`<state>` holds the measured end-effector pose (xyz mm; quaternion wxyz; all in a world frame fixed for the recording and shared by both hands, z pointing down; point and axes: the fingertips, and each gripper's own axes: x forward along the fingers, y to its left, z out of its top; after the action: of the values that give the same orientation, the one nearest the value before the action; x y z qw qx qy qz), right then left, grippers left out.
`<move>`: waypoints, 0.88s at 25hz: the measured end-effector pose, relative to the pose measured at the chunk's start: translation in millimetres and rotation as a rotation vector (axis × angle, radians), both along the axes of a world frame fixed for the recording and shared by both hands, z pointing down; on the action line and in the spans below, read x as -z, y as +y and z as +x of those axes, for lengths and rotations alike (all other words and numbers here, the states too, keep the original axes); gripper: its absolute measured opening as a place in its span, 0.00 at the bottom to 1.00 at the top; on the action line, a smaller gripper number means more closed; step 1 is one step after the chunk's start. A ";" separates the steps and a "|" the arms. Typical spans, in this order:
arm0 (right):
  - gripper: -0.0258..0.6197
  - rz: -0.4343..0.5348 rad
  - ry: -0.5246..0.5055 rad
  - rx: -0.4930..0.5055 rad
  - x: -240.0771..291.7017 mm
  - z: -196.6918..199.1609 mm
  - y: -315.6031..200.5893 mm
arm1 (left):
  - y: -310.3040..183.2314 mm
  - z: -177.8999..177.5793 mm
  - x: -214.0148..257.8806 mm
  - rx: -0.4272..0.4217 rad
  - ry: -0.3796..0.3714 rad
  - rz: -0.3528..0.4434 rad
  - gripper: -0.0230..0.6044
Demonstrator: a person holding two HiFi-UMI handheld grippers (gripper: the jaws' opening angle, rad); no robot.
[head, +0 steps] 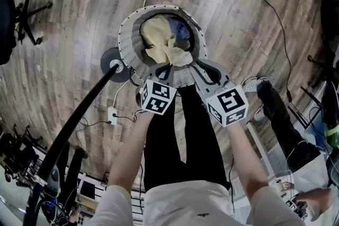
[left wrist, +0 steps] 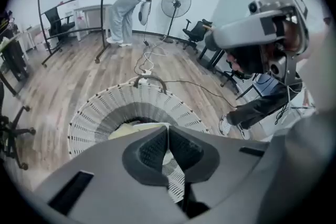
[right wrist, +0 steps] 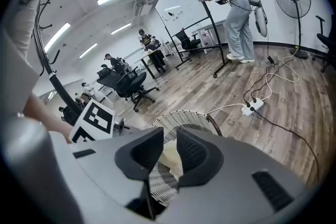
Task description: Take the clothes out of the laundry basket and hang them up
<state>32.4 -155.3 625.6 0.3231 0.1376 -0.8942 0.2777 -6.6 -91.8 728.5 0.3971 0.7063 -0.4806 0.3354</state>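
Head view, steeply down: taking-out step in hand, with a yellow garment (head: 159, 34) drawn partly up out of the laundry basket (head: 125, 45) on the floor (dark clothes (head: 181, 29) lying underneath). Gripped at two places: by the left claw (left wrist: 167, 136), shut almost flat on a thin edge, and by the right claw (right wrist: 169, 140), closed around a thicker fold, so standing wider. Next, probably: lift until free of the rim, then carry to the black pole (head: 74, 119) beside, without dragging the hem. No hanger in sight.
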 end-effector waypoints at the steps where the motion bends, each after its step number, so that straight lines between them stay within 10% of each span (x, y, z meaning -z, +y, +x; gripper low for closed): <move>1: 0.17 0.009 0.000 0.011 4.6 0.9 0.3 | -2.4 -1.0 10.7 -0.002 -0.016 0.022 0.08; 22: 0.17 0.196 -0.045 0.414 133.1 -24.8 19.3 | -21.5 -8.0 250.2 0.056 -0.058 0.366 0.08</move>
<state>7.6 -136.0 492.5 0.3384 -0.0243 -0.9330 0.1201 -14.6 -113.3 478.3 0.2572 0.7432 -0.5642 0.2513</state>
